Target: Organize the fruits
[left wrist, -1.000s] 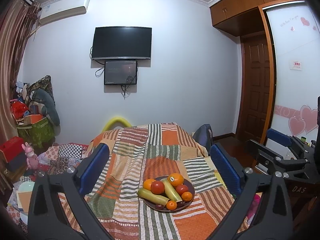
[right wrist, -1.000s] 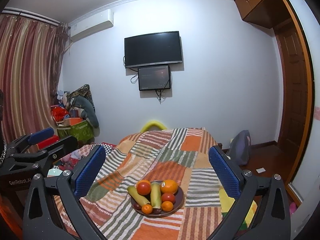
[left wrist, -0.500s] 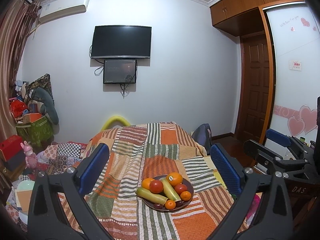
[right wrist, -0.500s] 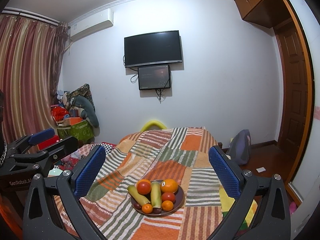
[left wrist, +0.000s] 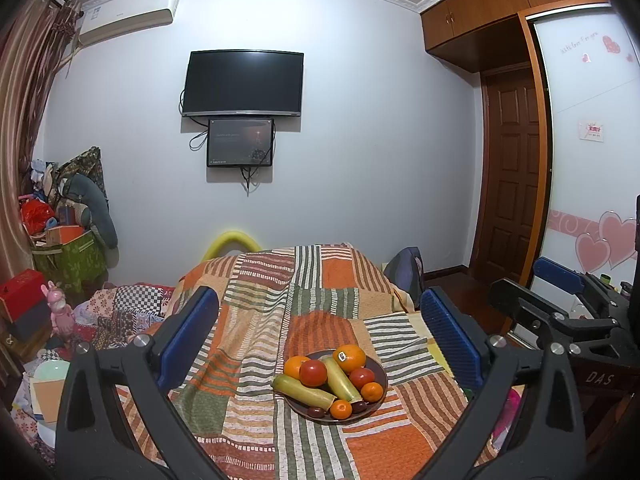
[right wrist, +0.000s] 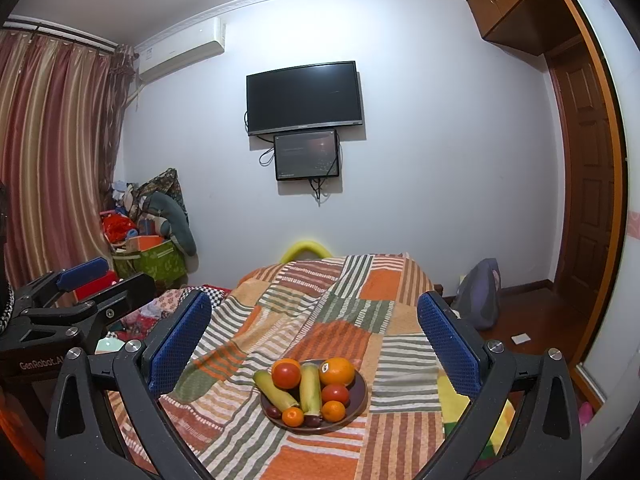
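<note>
A dark round plate [left wrist: 382, 364] is seen on a table draped in a striped patchwork cloth [left wrist: 256, 320], and all the fruit in view is gathered on it; two large oranges [right wrist: 337, 371] lie at the plate's 12 o'clock side, two red tomato-like fruits [right wrist: 286, 375] among them, two long yellow-green pieces [right wrist: 310, 392] across the middle, and small oranges and dark dates toward 6 o'clock; no loose fruit is seen on the cloth. The step in hand cannot be settled: the heap would fit fruit gathered and done, or fruit waiting to be sorted elsewhere, so no next move is named; any grasp would call for care, since the round pieces are piled touching one another and could roll. The left tongs [left wrist: 320, 344] are held wide open and empty, the blue pads [left wrist: 188, 336] at 9 and 3 o'clock of the view, with the plate framed between them lower down, well apart; the right tongs [right wrist: 314, 340] are likewise held spread and empty, levelled at the far wall, the plate between and below the pads; each tool is glimpsed at the edge of the other's view, side by side.
</note>
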Tool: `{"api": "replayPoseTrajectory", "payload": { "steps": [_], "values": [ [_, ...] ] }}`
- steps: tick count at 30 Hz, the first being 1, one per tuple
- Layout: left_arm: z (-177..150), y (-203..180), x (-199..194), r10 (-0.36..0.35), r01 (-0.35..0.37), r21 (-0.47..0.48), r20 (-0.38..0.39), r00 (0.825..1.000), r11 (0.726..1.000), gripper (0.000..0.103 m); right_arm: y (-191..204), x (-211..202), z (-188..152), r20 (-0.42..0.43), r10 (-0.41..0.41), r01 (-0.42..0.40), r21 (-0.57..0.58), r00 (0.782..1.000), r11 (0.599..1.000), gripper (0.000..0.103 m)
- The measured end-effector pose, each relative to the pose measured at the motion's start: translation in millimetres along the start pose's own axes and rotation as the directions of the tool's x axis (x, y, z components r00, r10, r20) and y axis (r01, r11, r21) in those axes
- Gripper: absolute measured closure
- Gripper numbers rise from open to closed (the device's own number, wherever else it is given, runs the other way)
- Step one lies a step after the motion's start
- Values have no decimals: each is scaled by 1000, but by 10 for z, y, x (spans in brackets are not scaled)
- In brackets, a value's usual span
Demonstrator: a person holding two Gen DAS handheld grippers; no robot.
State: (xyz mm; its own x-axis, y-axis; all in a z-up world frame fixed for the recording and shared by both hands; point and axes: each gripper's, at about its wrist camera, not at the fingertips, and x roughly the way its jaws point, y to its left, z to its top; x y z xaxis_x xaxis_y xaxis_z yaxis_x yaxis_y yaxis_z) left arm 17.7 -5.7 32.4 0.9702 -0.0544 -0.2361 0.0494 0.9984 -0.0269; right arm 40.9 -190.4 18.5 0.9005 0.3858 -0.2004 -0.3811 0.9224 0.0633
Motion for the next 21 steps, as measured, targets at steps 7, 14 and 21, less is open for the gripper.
{"api": "replayPoseTrajectory", "payload": {
  "steps": [7,14,21],
  "values": [
    [-8,10,4,-10,10,-4,-1,1000,1000,0,0,0,1,1,-1,1,0,1000,1000,0],
    [-10,9,3,-29,29,1,-1,1000,1000,0,-14,7,1,0,-2,2,1,1000,1000,0],
    [-6,7,15,-37,37,-1,-8,999,999,0,-58,4,24,-1,-6,6,6,1000,1000,0]
  ]
}}
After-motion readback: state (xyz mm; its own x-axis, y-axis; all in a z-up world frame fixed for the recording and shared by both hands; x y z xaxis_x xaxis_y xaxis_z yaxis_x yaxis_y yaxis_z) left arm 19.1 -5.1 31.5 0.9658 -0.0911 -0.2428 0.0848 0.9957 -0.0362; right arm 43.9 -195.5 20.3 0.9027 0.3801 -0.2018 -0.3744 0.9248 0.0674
